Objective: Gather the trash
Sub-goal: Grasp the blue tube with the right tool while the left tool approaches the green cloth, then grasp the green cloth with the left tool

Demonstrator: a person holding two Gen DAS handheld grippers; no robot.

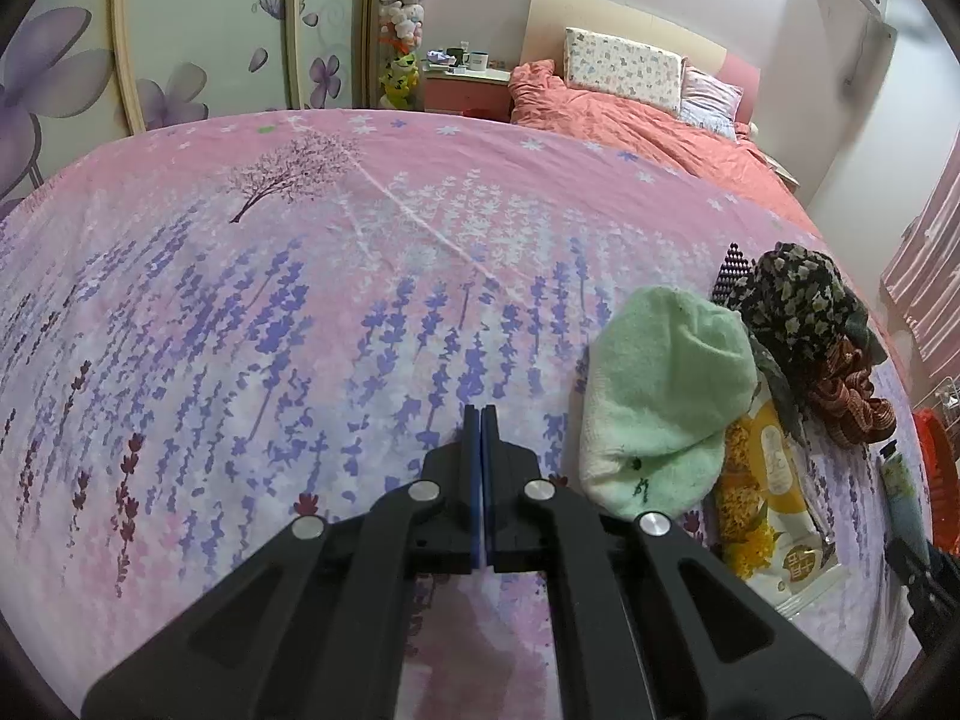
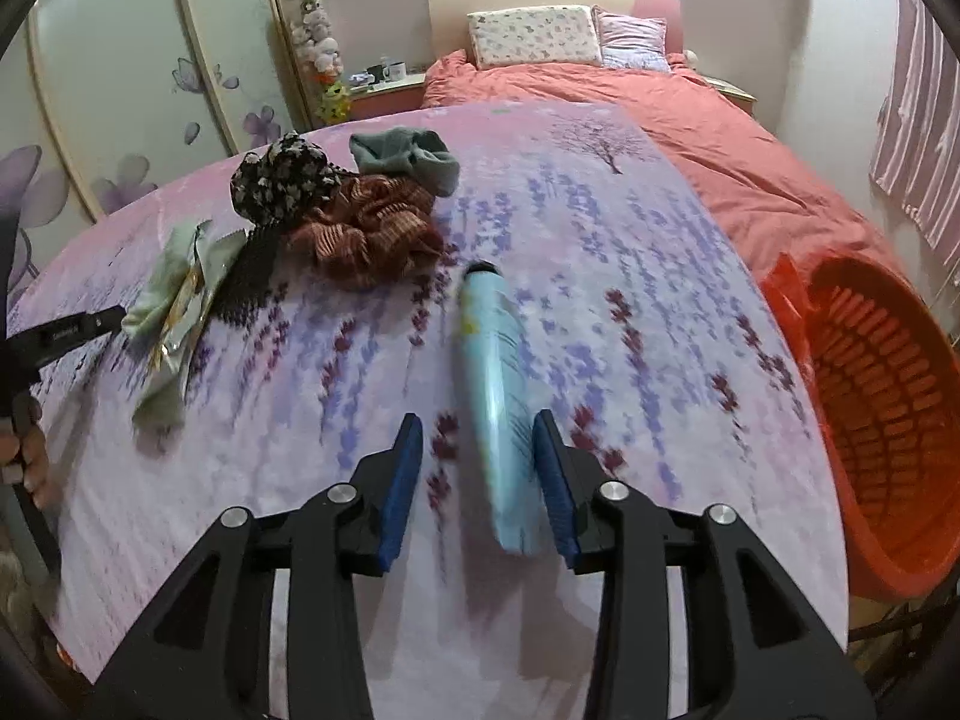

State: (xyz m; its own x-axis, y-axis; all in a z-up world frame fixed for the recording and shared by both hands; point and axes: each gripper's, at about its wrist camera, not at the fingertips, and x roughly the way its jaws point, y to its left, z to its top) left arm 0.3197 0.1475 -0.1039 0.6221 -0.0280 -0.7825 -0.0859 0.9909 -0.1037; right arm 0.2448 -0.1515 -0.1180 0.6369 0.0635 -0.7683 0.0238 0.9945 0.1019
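- A bedroom; a floral sheet [image 2: 600, 300] covers the bed.
- Right gripper [image 2: 477, 483]: fingers wide apart around a pale blue tube [image 2: 498, 396], gripping nothing.
- Left gripper [image 1: 481, 420]: fingers pressed together, empty, beside the yellow snack wrapper [image 1: 765, 480].
- Risk: the tube sits off-centre against the right finger, so closing could roll it aside, short of the red basket [image 2: 888, 396].

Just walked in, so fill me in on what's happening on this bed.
A person is clearing items off a pink floral bedsheet with two tools. The right hand-held gripper is open around a light blue squeeze tube lying on the sheet, not yet clamped. An orange plastic basket sits just to its right. The left hand-held gripper is shut and empty, beside a green towel, a yellow snack wrapper and crumpled dark clothes.
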